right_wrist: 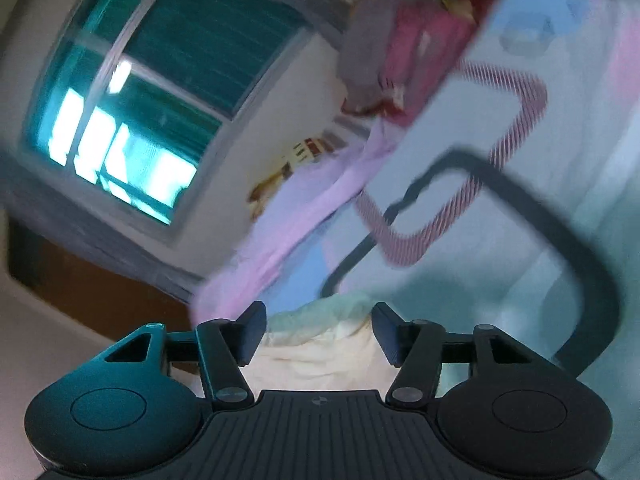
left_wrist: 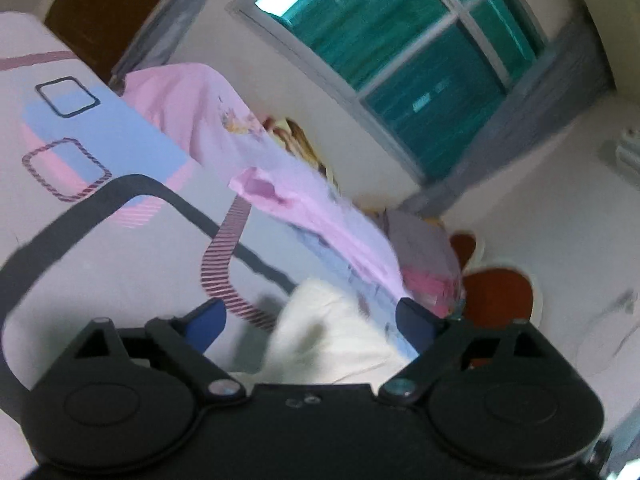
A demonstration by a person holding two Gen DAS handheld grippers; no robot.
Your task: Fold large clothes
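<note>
Closest to me, my left gripper (left_wrist: pixel 312 324) has its jaws spread wide, and the white cloth (left_wrist: pixel 332 344) lies loose in the gap, neither blue pad (left_wrist: pixel 208 322) pressing on it, so that claw is released. My right gripper (right_wrist: pixel 318 334) also stands parted, with the same pale cloth (right_wrist: pixel 320 344) bunched between its dark fingers (right_wrist: pixel 250 332) but clear of both, so it too grips nothing. The cloth rests on the bedsheet (left_wrist: pixel 100 240), a light sheet printed with black loops, striped maroon bands and blue and pink blocks. Just beyond it, along the sheet's far edge, I see a pink garment (left_wrist: pixel 208 120) stretched out, with some print on it that I cannot make out through the blur. Further along that edge sits a heap of grey and pink fabric (right_wrist: pixel 384 52). Beside the bed shows a patch of red-brown floor (left_wrist: pixel 500 292). Behind everything is a pale wall with a grey-framed window (left_wrist: pixel 400 36), its panes teal with bright patches.
</note>
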